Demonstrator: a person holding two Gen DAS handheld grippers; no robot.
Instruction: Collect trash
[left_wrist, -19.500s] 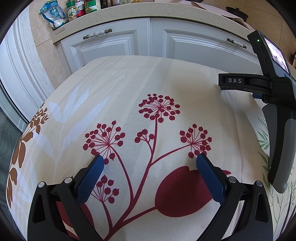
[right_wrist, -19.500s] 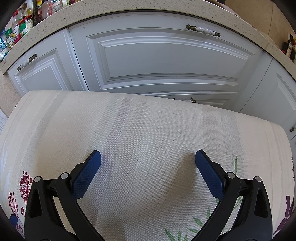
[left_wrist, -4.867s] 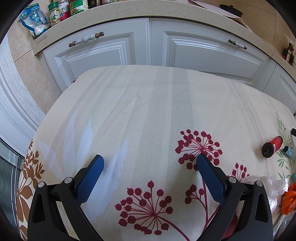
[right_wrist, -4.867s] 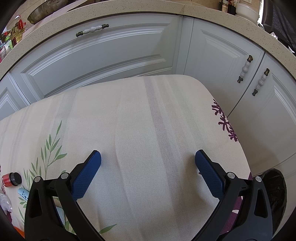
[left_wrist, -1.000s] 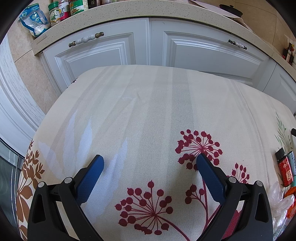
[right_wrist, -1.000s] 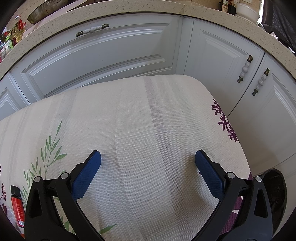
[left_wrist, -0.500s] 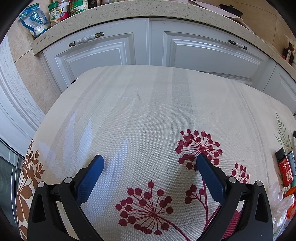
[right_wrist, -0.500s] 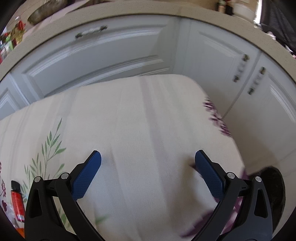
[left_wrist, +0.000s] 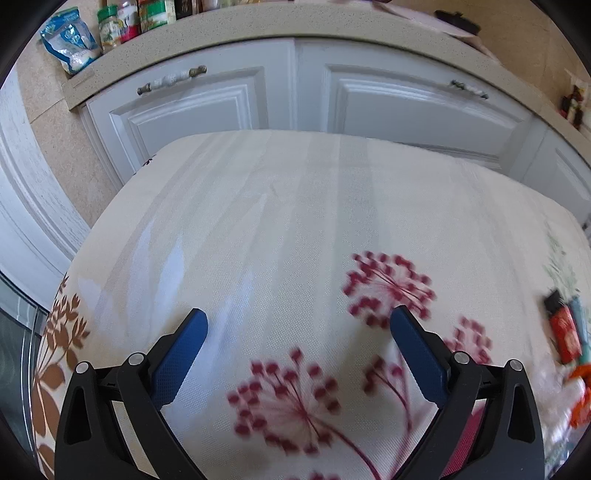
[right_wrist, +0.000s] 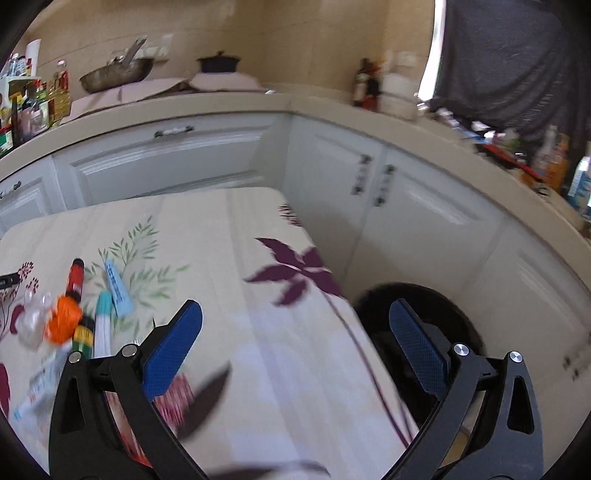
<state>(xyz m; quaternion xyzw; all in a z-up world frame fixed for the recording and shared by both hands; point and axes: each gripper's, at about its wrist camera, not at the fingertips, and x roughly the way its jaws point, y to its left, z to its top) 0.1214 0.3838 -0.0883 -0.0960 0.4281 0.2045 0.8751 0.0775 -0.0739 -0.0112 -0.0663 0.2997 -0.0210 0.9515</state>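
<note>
1. While both views are motion-blurred, my left gripper (left_wrist: 298, 334) shows its blue-padded jaws spread wide with nothing between them, over the cream floral-print tablecloth (left_wrist: 295, 221).
2. My right gripper (right_wrist: 295, 334) is likewise spread wide and holds nothing, above the cloth's right edge.
3. Left view only: a bare stretch of cloth with red dandelion prints, white cabinet doors (left_wrist: 192, 107) behind, and jars and a blue-white snack bag (left_wrist: 70, 40) on the counter.
4. Left view catches the trash only at its far right edge: a red tube with a black cap (left_wrist: 562, 328), blurred, plus an orange scrap (left_wrist: 580, 391) below it.
5. Right view shows the whole trash cluster at lower left, near my left finger: the red tube (right_wrist: 75, 277), a light-blue tube (right_wrist: 117, 287), a white tube with a teal cap (right_wrist: 102, 325), an orange crumpled wrapper (right_wrist: 65, 322), crumpled clear plastic (right_wrist: 31, 325), and a white packet (right_wrist: 40, 384) partly hidden by the gripper frame.
6. Right view only: a round black bin (right_wrist: 369, 306) on the floor just beside the table's right edge, partly hidden behind my right finger.
7. Right view only: a metal pan (right_wrist: 114, 75) and a dark pot (right_wrist: 218, 62) on the counter.
</note>
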